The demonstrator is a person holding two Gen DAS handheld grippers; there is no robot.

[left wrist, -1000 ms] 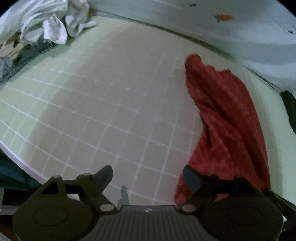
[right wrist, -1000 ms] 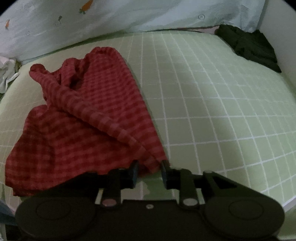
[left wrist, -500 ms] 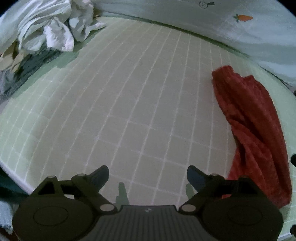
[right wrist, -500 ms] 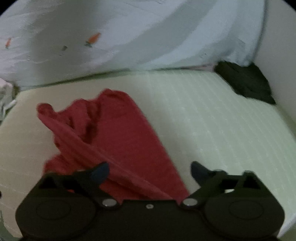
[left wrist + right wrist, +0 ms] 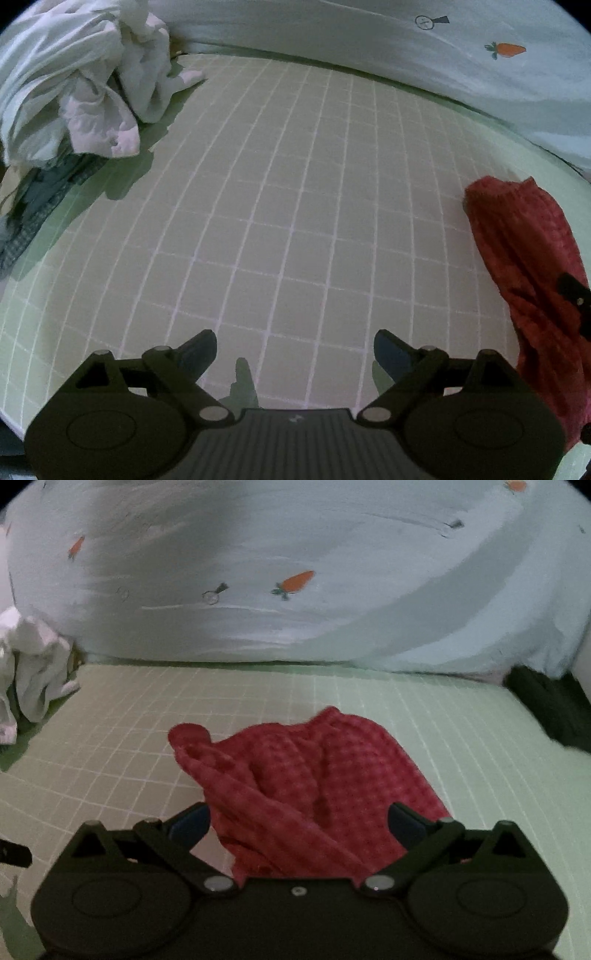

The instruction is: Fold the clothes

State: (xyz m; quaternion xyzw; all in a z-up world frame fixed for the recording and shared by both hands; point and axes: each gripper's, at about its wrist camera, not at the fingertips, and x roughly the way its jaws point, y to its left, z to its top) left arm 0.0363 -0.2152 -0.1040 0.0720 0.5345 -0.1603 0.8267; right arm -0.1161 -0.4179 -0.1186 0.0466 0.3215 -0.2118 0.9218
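Note:
A red checked cloth (image 5: 314, 782) lies crumpled and loosely folded on the green grid mat (image 5: 110, 738). My right gripper (image 5: 297, 821) is open and empty, raised just in front of the cloth's near edge. In the left wrist view the same cloth (image 5: 532, 280) lies at the far right. My left gripper (image 5: 295, 349) is open and empty over bare mat (image 5: 295, 206), well left of the cloth. A dark part of the right gripper (image 5: 574, 295) shows over the cloth at the right edge.
A heap of white and dark clothes (image 5: 85, 92) sits at the mat's back left, also in the right wrist view (image 5: 29, 672). A dark garment (image 5: 550, 705) lies at the back right. A pale carrot-print sheet (image 5: 295, 583) rises behind the mat.
My right gripper let go of the red cloth's edge, opened and pulled back and up. My left gripper swung left, so the cloth now sits at the far right of its view.

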